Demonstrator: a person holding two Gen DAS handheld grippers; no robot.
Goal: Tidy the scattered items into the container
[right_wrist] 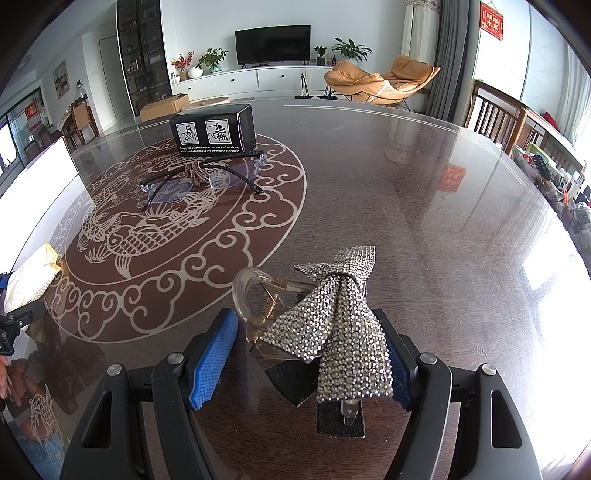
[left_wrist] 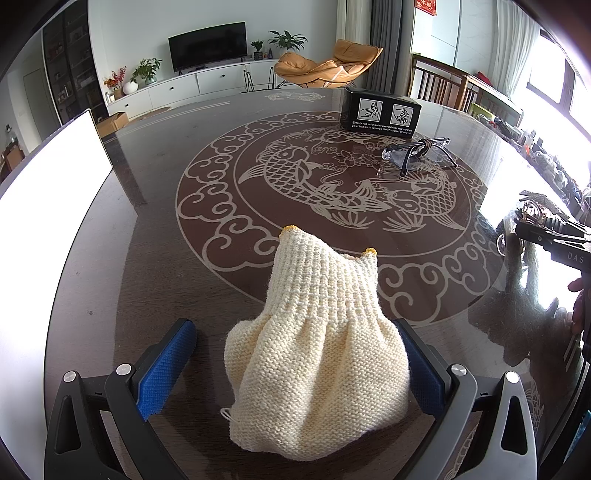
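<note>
Reading the print: the black box (right_wrist: pixel 213 127) carries two white pictogram panels and a white line beginning "Simply run cold water over this bar and rub it on your hands to remove the strongest of odors"; the far tool seen from the left wrist view bears the letters "DAS".
Wall sign: a red hanging (right_wrist: pixel 491 20) with gold characters, too small to read.
Knitted glove: cream ribbed knit glove (left_wrist: pixel 317 354) with yellow edging at the cuff, lying on the surface (left_wrist: pixel 155 258); cuff points away from the camera, long axis running along the fingers of the tongs.
Left tongs: left tongs (left_wrist: pixel 295 369) stand apart, the glove between the blue pads; the right pad touches the knit, the left pad (left_wrist: pixel 166 365) is clear of it.
Hair clip: clear plastic claw clip (right_wrist: pixel 255 295) with a coiled spring, topped by a rhinestone bow (right_wrist: pixel 340 325); the bow's long axis runs toward the camera and slightly rightward.
Right tongs: right tongs (right_wrist: pixel 306 358) stand apart around the clip; the right pad is just beside the bow, the left pad (right_wrist: pixel 214 362) is clear.
Glasses: clear safety glasses (right_wrist: pixel 203 177) with black arms lie just in front of the box, over a brown hair tie.
White panel: a bright white panel (left_wrist: pixel 48 173) stands at the surface's left edge.
</note>
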